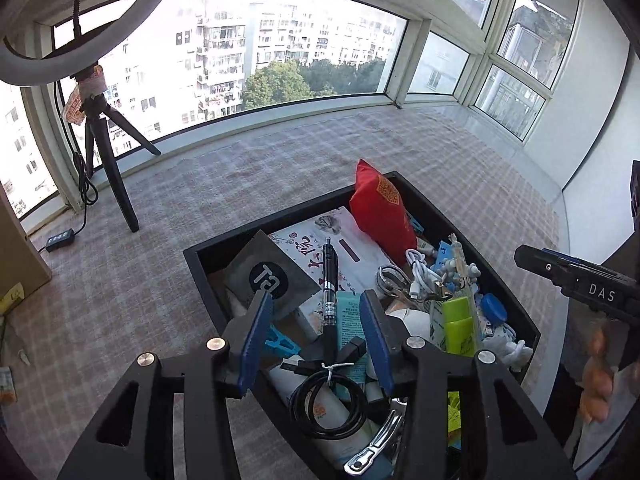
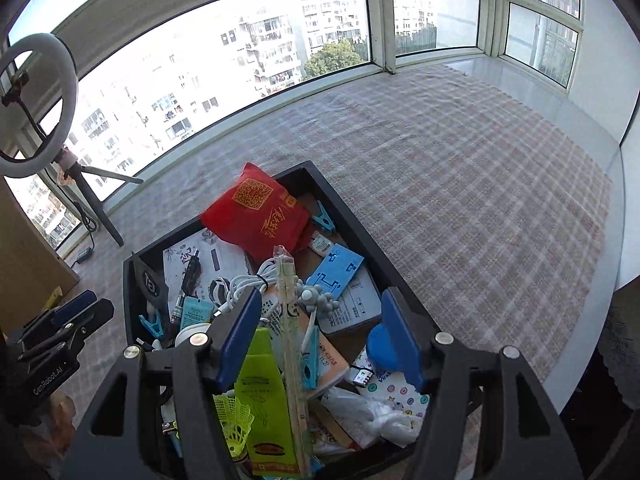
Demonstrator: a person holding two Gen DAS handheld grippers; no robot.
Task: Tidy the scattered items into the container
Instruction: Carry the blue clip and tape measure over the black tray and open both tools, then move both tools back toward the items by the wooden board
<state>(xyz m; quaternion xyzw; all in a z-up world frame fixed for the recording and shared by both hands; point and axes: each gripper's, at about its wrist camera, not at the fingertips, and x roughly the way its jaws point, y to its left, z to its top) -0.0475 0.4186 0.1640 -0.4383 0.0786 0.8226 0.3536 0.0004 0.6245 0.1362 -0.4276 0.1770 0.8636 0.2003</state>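
Blue-padded and spread apart, the left gripper (image 1: 316, 336) hangs empty over the near end of the black container (image 1: 280, 216), just above a coiled black cable (image 1: 328, 404) tied with a white twist and a black pen (image 1: 330, 276) lying on a printed paper sheet. The right gripper (image 2: 320, 336) is likewise spread wide and holds nothing, poised over the same container's (image 2: 352, 216) near right part, above a lime-green packet (image 2: 264, 396) and a clear ruler (image 2: 290, 320). A red pouch (image 2: 256, 212) leans at the far end, beside a blue clip (image 2: 324, 220); a blue plastic card (image 2: 334, 272), a white cable (image 2: 248, 280), a blue round lid (image 2: 380, 344) and a yellow-green shuttlecock (image 2: 234, 420) lie heaped inside. The container sits on a plaid cloth (image 2: 480, 200) covering the tabletop by the window. A ring light (image 1: 60, 20) on a tripod stands at the far left.
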